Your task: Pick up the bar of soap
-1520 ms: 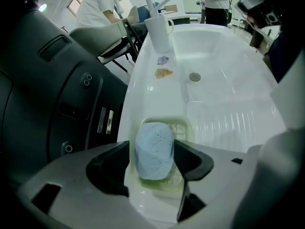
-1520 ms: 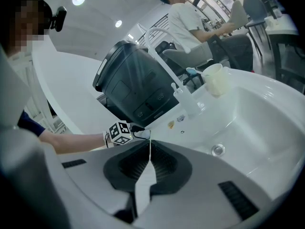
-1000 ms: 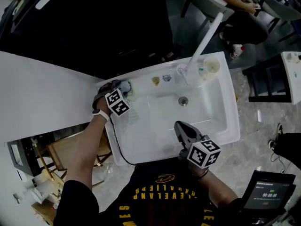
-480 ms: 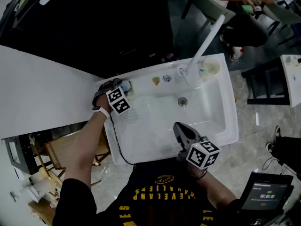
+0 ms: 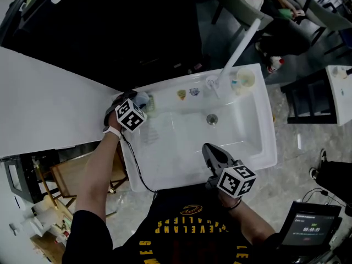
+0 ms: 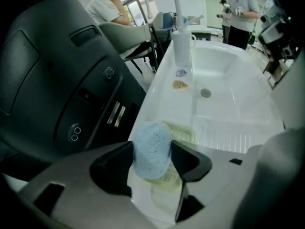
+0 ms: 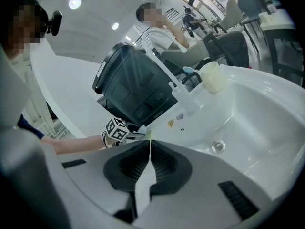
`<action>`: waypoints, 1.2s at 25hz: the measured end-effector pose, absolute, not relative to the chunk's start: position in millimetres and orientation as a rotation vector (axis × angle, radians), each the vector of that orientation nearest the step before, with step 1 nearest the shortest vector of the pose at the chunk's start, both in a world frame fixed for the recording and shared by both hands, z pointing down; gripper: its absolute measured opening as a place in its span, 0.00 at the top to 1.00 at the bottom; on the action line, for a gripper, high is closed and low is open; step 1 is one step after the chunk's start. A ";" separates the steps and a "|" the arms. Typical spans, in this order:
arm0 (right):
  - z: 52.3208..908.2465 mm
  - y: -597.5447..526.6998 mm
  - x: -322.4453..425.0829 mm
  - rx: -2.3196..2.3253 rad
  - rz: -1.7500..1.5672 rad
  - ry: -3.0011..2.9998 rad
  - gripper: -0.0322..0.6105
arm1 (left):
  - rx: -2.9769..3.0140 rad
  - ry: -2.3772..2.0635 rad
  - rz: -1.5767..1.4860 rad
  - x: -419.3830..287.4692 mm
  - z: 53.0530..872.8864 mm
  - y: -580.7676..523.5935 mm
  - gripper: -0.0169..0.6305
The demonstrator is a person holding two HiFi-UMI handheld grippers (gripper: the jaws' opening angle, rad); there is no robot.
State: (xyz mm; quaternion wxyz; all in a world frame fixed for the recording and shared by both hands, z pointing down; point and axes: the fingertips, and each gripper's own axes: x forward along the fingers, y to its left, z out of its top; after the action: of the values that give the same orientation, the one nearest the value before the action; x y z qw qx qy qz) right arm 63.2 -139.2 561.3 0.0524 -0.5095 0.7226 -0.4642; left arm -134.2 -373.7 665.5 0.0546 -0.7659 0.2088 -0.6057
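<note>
Left gripper clamped on the bar of soap — just above the dish; right gripper closed, empty.

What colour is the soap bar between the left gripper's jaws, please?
Pale blue with dark specks; the rounded soap bar shows best in the left gripper view.

A large black machine looms left of the left gripper, a pale chair stands beyond it, and ceiling lights glow overhead.
</note>
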 end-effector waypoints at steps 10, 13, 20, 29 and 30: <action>559.9 -143.5 63.0 -1.531 -1.393 2.241 0.92 | -2.869 1.026 -1.236 -105.6 572.4 -345.9 0.56; 557.4 -147.1 60.9 -1.521 -1.377 2.268 0.92 | -3.033 1.107 -1.015 -99.2 544.7 -324.6 0.56; 549.6 -153.6 51.5 -1.497 -1.352 2.333 0.92 | -3.249 1.170 -0.589 -90.8 483.0 -280.2 0.56; 525.1 -165.0 40.9 -1.516 -1.134 2.539 0.92 | -3.411 1.283 -0.126 -93.0 444.4 -235.8 0.56; 520.4 -165.5 38.7 -1.515 -1.096 2.571 0.92 | -3.445 1.305 -0.050 -94.7 442.7 -229.4 0.56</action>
State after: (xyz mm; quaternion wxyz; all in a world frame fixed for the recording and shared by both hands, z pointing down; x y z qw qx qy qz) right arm 38.7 -165.5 520.4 -0.0186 -0.4765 0.8086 -0.3447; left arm -94.7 -229.4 442.7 -0.2680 -0.9009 0.3411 -0.0130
